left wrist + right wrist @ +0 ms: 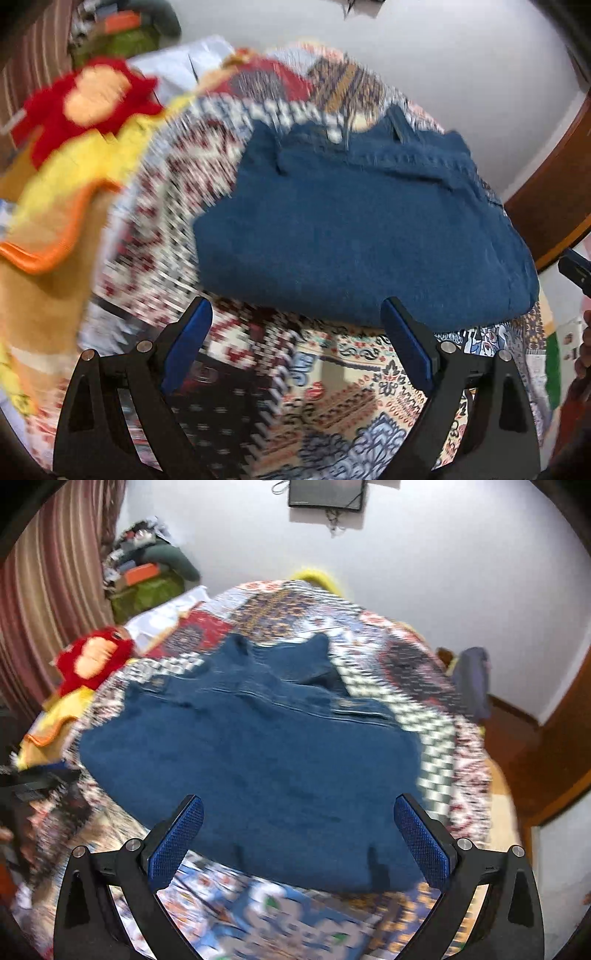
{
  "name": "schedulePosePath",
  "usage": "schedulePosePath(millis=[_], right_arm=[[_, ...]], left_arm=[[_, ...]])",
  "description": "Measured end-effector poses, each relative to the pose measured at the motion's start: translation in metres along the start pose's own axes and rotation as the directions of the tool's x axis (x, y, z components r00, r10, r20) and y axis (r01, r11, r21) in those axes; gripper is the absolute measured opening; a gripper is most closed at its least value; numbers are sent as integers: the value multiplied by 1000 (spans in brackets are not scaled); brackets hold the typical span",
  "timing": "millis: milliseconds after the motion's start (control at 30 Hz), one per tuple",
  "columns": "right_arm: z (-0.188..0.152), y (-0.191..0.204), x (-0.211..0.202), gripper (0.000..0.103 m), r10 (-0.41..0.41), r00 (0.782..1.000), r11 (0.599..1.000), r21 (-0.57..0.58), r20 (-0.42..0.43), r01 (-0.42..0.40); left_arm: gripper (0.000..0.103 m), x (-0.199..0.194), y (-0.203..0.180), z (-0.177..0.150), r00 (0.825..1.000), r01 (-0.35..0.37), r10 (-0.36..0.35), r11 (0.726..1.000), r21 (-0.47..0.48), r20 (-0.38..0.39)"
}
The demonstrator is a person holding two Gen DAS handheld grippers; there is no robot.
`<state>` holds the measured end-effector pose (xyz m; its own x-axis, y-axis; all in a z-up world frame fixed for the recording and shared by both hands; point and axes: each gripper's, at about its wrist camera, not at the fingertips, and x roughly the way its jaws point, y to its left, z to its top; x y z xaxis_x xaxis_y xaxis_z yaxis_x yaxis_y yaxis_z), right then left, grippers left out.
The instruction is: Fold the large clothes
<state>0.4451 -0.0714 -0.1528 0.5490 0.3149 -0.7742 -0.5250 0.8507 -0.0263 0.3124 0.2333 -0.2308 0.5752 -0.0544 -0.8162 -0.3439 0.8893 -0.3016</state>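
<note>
Jeans (251, 760) folded on patterned bedspread (436, 716), both tools spread, empty

Bed (436, 716) has a busy patchwork-print cover on it. Folded blue jeans (258, 760) lie flat on the cover, roughly mid-bed. Over by its left edge sits a red and yellow plush (88, 661), apart from the jeans.

Blue denim jeans (255, 760) lie folded flat on the bed, just beyond both grippers' spread fingers.
</note>
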Motion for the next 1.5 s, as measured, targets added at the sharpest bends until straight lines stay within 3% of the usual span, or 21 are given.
schedulePosePath(millis=[100,233,433,500,567,633,700,733,800,900,1033,1167,1267,1367,1433,1500], right_arm=[[3,7,18,102,57,998,998,9,-22,-57],[0,13,54,102,76,992,997,4,-101,-76],[-14,11,99,102,147,966,989,60,-212,-137],[-17,10,103,102,146,968,989,67,-205,-135],[-17,10,103,103,146,970,989,63,-196,-136],[-16,10,102,103,146,968,989,62,-202,-136],[-16,10,100,102,149,967,988,63,-208,-139],[-16,10,99,103,150,966,988,64,-211,-140],[-15,9,95,102,161,964,986,72,-212,-149],[-14,6,89,102,197,957,978,113,-211,-177],[-6,3,78,102,267,945,955,186,-187,-233],[14,13,67,102,282,946,949,191,-160,-250],[26,33,65,102,294,946,949,162,-138,-271],[32,59,78,102,319,934,946,122,-161,-302],[28,79,94,102,323,926,946,98,-197,-309],[19,90,114,103,370,900,927,151,-230,-342]], left_arm=[[93,20,0,0,993,103,-107,992,-74,-43],[93,40,-2,4,969,233,-243,957,-174,-36],[93,64,5,19,968,247,-251,920,-304,26],[89,72,11,23,976,217,-214,916,-338,45],[88,78,17,26,973,229,-219,894,-384,70],[82,77,20,29,973,232,-212,871,-434,95],[66,72,19,32,978,210,-183,876,-433,105],[63,66,18,34,978,206,-173,883,-422,114],[45,57,21,36,976,210,-166,887,-411,140],[35,38,26,45,962,254,-193,893,-370,194],[31,4,11,64,950,249,-183,933,-260,253],[31,-45,-15,83,923,204,-153,972,-114,353],[30,-77,-30,93,892,208,-174,977,-37,416],[30,-98,-55,99,874,143,-156,988,64,460],[30,-105,-68,98,870,130,-169,985,115,463],[30,-97,-85,101,882,121,-182,979,165,435]])
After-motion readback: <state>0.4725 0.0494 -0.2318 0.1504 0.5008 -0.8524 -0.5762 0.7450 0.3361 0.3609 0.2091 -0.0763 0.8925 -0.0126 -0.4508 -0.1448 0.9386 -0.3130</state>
